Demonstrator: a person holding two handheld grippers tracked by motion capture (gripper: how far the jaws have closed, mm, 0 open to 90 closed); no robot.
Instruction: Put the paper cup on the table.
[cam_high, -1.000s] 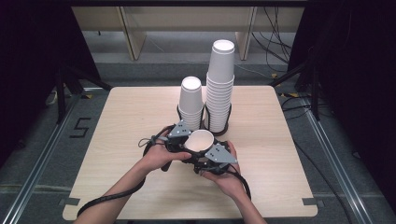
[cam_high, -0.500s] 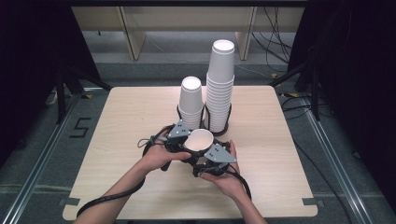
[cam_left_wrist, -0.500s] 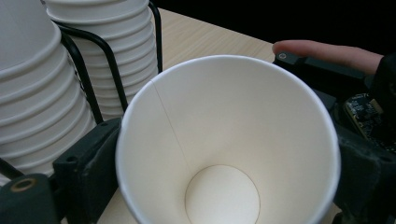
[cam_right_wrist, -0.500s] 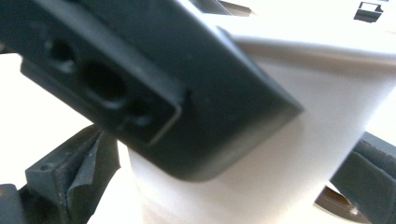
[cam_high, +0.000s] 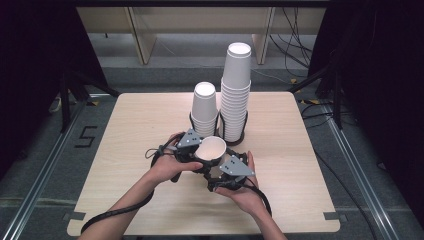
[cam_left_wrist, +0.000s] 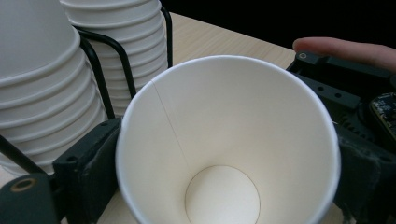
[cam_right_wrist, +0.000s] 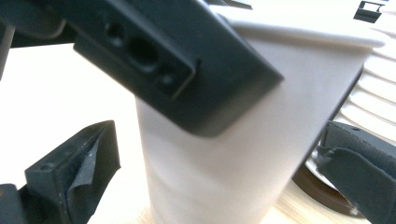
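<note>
A single white paper cup (cam_high: 213, 148) stands upright with its mouth up, near the middle of the table, just in front of two cup stacks. My left gripper (cam_high: 201, 151) comes in from the left and is shut on the cup; in the left gripper view its black pads (cam_left_wrist: 88, 172) press both sides of the cup (cam_left_wrist: 224, 140). My right gripper (cam_high: 220, 164) is at the cup's near right side. In the right gripper view its jaws stand open around the cup (cam_right_wrist: 233, 154), with a gap showing at its left pad (cam_right_wrist: 74, 172).
Behind the cup, a short stack of white cups (cam_high: 205, 107) and a taller stack (cam_high: 236, 90) each stand in a black wire holder. The wooden table (cam_high: 140, 120) has bare room on both sides. Cables trail from the grippers toward the near edge.
</note>
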